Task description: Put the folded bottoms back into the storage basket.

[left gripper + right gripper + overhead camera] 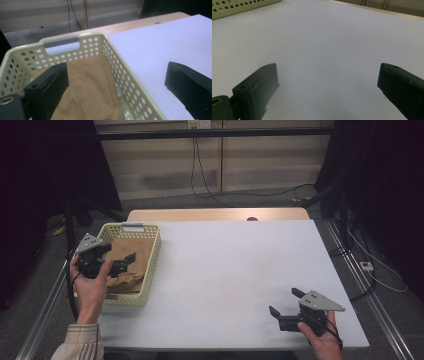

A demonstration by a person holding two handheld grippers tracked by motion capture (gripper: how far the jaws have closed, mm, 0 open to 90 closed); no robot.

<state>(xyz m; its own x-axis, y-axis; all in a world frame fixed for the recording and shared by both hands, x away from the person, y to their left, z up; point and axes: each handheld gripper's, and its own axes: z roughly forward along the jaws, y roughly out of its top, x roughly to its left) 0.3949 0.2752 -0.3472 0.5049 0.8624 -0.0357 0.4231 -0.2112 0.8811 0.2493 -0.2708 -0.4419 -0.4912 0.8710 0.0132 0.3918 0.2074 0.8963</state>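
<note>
A pale yellow perforated basket [151, 251] stands at the left of the white table [235, 265]. Brown folded material [131, 251], which looks like cloth, lies inside it. A hand holds my left gripper [126, 263] open above the basket, with nothing between its jaws. In the left gripper view the gripper [117, 72] straddles the basket's right wall [112, 60], one jaw over the brown material [92, 85] and the other over the table. My right gripper [285, 301] is open and empty, low over the table's near right corner. It [328, 72] faces bare white surface [324, 37].
A strip of wooden tabletop [215, 214] shows beyond the white sheet's far edge. Black stands and cables [200, 175] are on the floor behind. The basket's corner [237, 6] appears far off in the right gripper view.
</note>
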